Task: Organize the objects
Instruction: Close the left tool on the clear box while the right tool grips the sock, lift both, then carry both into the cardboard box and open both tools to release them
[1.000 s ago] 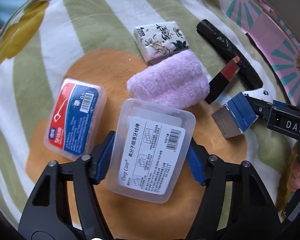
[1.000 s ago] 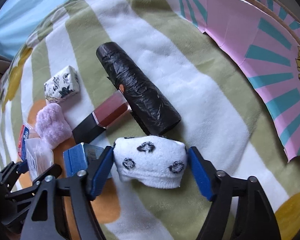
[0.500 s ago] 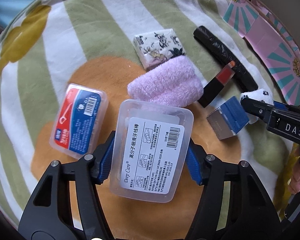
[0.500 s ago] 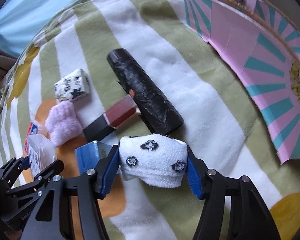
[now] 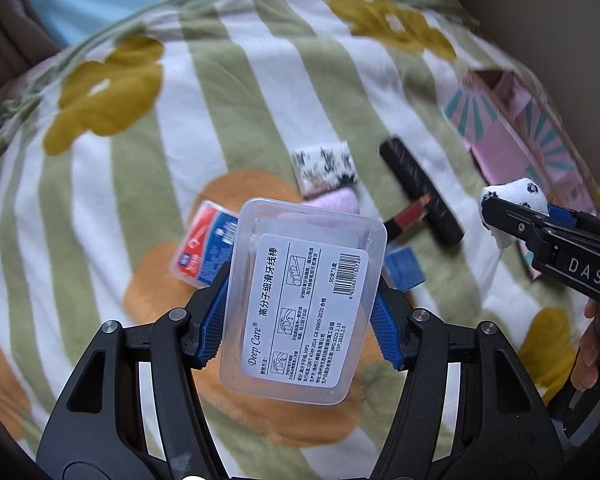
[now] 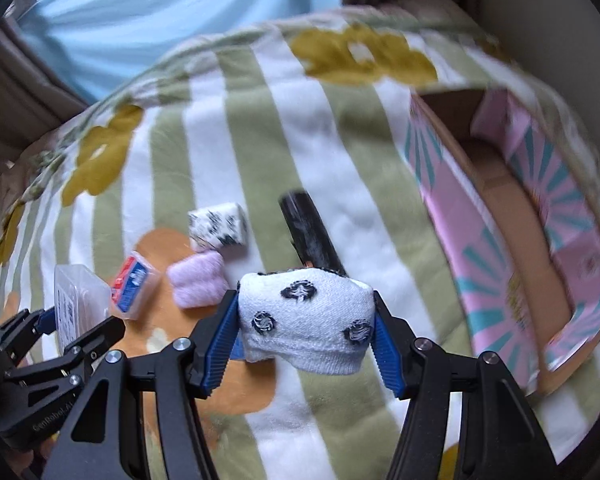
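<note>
Both my tools have risen off the blanket, the left tool clamped on the plastic box, the right tool on the spotted sock; I'd carry both level toward the pink carton at two o'clock, squeezing steadily.

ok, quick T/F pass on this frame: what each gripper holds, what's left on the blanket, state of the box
1. The left gripper is shut on the clear plastic case. True.
2. The right gripper holds the purple cloth. False: its jaws clamp the white spotted sock; the cloth lies on the blanket.
3. The pink box is open. True.
4. The black roll is inside the box. False: it lies on the blanket.
5. The red-and-blue case rests on the blanket. True.
</note>
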